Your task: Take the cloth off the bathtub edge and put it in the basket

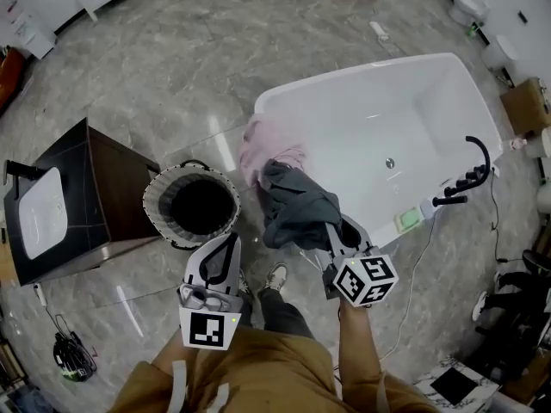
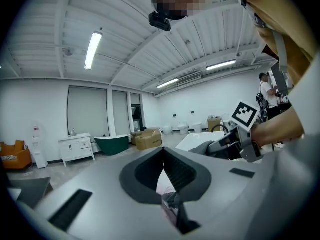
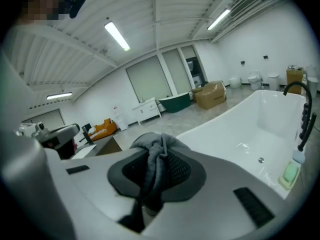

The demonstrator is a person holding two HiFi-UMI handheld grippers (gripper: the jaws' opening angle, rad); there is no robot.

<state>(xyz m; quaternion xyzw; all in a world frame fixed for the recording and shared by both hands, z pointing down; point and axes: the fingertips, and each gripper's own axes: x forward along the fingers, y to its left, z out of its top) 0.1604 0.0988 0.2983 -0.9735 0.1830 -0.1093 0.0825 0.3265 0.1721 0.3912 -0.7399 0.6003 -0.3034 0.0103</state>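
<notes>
Pink cloth point(image 1: 261, 143) partly behind grey cloth point(image 1: 300, 206)

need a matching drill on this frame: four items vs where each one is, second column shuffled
1 grey cloth
2 pink cloth
3 basket
4 black faucet

A draped on the bathtub edge
B on the floor beside the dark cabinet
C clamped in the right gripper
D at the bathtub's side, right in the head view

Pairs: 1-C, 2-A, 3-B, 4-D
</notes>
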